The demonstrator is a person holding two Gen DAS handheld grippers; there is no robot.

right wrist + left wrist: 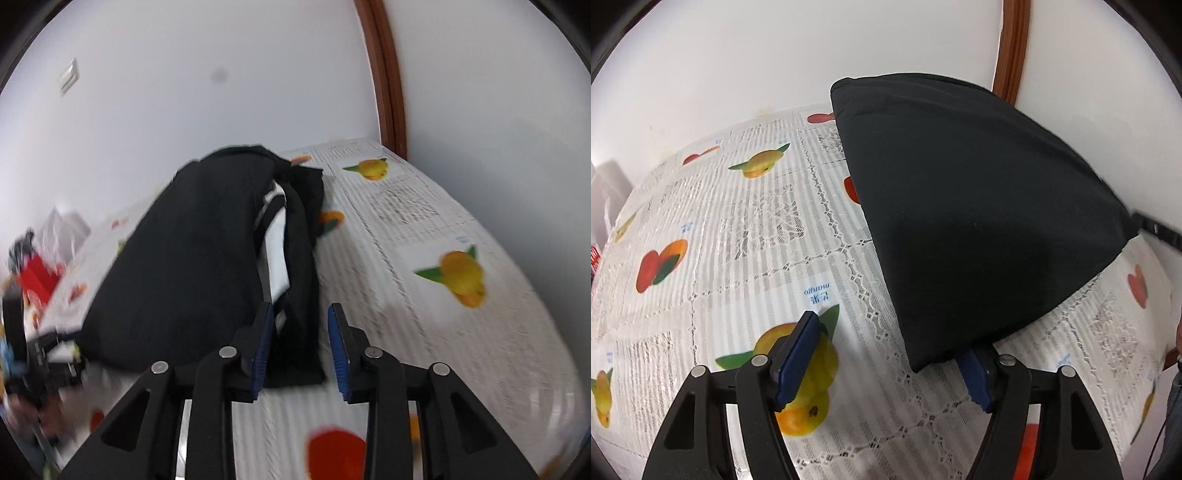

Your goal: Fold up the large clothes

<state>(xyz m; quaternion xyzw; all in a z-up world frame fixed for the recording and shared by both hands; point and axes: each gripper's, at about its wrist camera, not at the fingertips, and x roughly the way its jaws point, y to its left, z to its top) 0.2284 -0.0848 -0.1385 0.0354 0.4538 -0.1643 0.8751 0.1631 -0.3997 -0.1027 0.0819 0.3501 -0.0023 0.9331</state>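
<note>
Both tools share one build. The left gripper has matte black linkage arms with triangular cut-outs, round silver pivot pins at the joints, and long, flat blue pads on its fingers. The right gripper shows the same black arms and silver pins; its blue pads have a finely ribbed face. At the left edge of the right wrist view, a blurred hand appears beneath black hardware with a dark cable hanging below.
</note>
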